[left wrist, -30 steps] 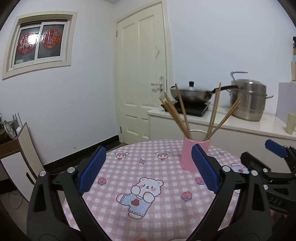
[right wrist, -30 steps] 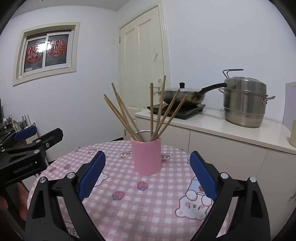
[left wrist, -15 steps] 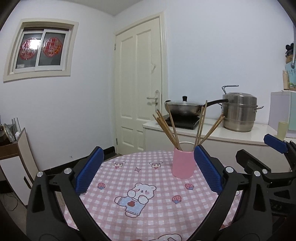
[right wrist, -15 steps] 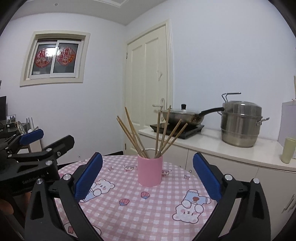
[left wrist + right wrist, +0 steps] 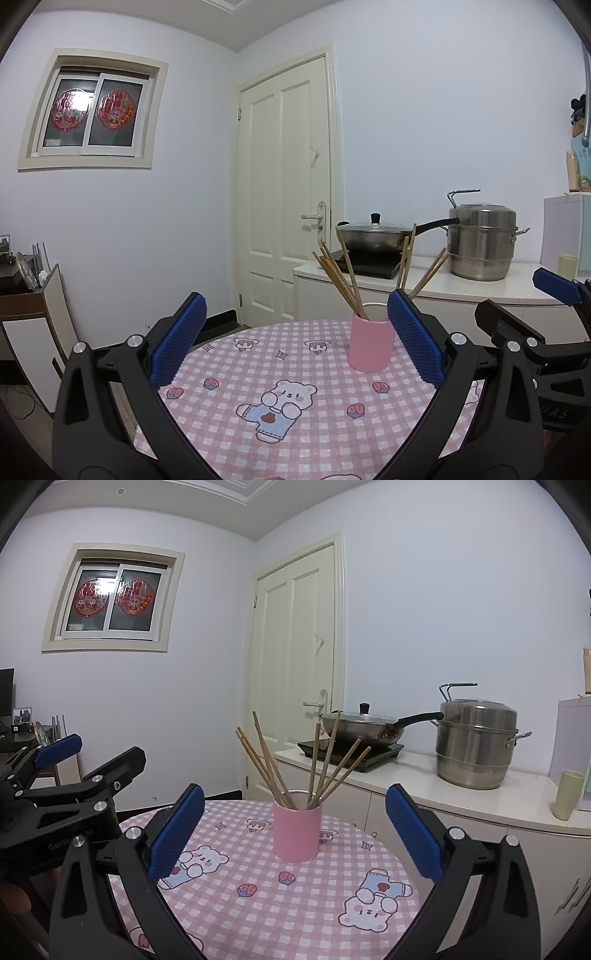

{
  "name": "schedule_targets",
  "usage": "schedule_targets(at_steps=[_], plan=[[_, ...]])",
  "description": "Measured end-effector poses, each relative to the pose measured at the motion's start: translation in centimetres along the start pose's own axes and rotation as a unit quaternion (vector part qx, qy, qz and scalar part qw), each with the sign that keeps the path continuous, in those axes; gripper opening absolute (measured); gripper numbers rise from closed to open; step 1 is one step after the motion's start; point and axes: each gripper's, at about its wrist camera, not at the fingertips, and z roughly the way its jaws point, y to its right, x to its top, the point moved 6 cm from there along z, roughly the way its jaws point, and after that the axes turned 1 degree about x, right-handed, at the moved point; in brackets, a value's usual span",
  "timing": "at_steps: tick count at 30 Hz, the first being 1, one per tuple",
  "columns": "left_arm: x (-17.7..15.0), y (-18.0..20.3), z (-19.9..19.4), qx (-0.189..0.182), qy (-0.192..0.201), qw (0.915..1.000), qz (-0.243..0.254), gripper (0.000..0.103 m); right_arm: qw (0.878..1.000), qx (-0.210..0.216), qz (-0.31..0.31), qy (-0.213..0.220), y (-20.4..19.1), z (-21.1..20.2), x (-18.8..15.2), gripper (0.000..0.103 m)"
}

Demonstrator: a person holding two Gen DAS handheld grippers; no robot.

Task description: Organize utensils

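Home kitchen — wok (image 5: 364, 727) on cooktop (image 5: 351, 751); steamer pot (image 5: 474, 744)

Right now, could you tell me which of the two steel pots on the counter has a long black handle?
The lidded wok on the black cooktop; the tall steamer beside it has only short side handles.

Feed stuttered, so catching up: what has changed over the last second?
Both claws, left and right, pulled back from the pink cup, open and empty. The chopsticks stayed in the cup, which is unmoved on the checkered tablecloth.
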Motion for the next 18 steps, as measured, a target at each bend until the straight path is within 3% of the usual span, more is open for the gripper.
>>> schedule_targets(at_steps=[18], plan=[[0.13,0.29,-0.33,0.013,0.009,0.9998,0.011,0.097,1.000,0.000,0.005,0.000,-0.21,-0.09,0.03,0.095]])
